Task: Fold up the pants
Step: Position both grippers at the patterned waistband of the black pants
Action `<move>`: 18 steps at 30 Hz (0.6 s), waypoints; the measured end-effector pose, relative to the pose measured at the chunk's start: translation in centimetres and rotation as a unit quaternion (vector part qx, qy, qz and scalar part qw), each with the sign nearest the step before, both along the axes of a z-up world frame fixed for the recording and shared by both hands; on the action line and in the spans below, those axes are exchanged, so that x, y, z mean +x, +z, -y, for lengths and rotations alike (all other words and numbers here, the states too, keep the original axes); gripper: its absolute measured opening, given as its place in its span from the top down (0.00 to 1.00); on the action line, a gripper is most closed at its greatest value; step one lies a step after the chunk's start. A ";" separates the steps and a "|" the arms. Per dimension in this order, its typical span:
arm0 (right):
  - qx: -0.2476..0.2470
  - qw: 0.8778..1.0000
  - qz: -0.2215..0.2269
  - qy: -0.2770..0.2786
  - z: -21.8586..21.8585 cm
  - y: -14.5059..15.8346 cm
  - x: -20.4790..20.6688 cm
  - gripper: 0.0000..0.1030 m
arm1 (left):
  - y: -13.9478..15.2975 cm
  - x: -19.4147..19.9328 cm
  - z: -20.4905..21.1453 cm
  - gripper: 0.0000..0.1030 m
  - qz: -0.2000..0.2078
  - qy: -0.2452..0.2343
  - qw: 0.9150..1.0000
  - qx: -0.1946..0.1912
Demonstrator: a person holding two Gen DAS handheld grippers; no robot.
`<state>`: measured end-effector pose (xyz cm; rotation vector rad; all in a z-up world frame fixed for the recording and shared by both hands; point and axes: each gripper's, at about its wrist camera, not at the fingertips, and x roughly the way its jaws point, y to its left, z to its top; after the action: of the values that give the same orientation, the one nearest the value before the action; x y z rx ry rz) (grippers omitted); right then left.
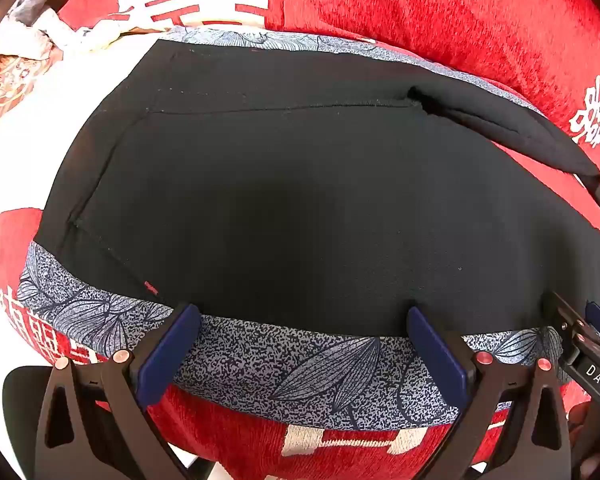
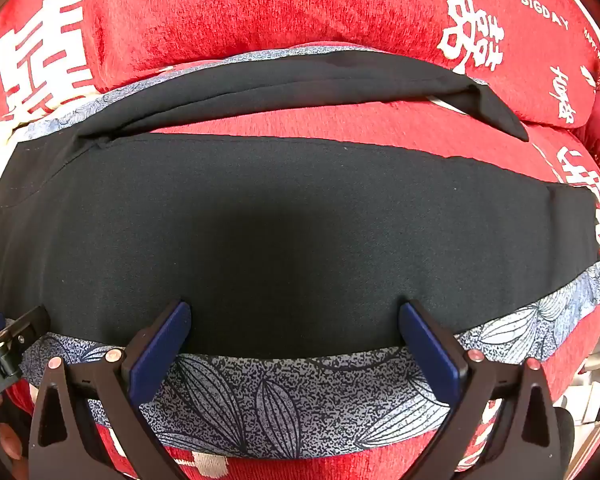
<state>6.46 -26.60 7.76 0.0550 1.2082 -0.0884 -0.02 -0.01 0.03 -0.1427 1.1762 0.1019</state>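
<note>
Black pants point(image 1: 300, 200) with a blue-grey leaf-print side stripe point(image 1: 300, 368) lie flat on a red cover. The seat and a pocket seam fill the left wrist view. The near leg point(image 2: 284, 232) fills the right wrist view, and the far leg point(image 2: 340, 76) lies apart behind it with red cover between. My left gripper point(image 1: 304, 320) is open and empty, its blue fingers point(image 1: 168, 352) straddling the near stripe edge. My right gripper point(image 2: 296, 316) is open and empty over the same edge further along the leg. Each gripper shows at the other view's edge.
The red cover point(image 2: 300, 4) with white characters spreads all around the pants. A red cushion point(image 2: 520, 40) with white lettering lies behind the far leg. Crumpled pale cloth point(image 1: 40, 36) sits at the far left.
</note>
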 end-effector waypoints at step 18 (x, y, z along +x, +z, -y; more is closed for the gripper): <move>0.000 1.000 -0.004 0.000 0.0 -0.2 0.1 0.00 | 0.0 -0.2 0.2 0.00 0.004 -0.002 1.000 0.001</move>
<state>6.53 -26.61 7.60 0.0548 1.2167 -0.0884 -0.19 -0.22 0.01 -0.1397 1.1677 0.0982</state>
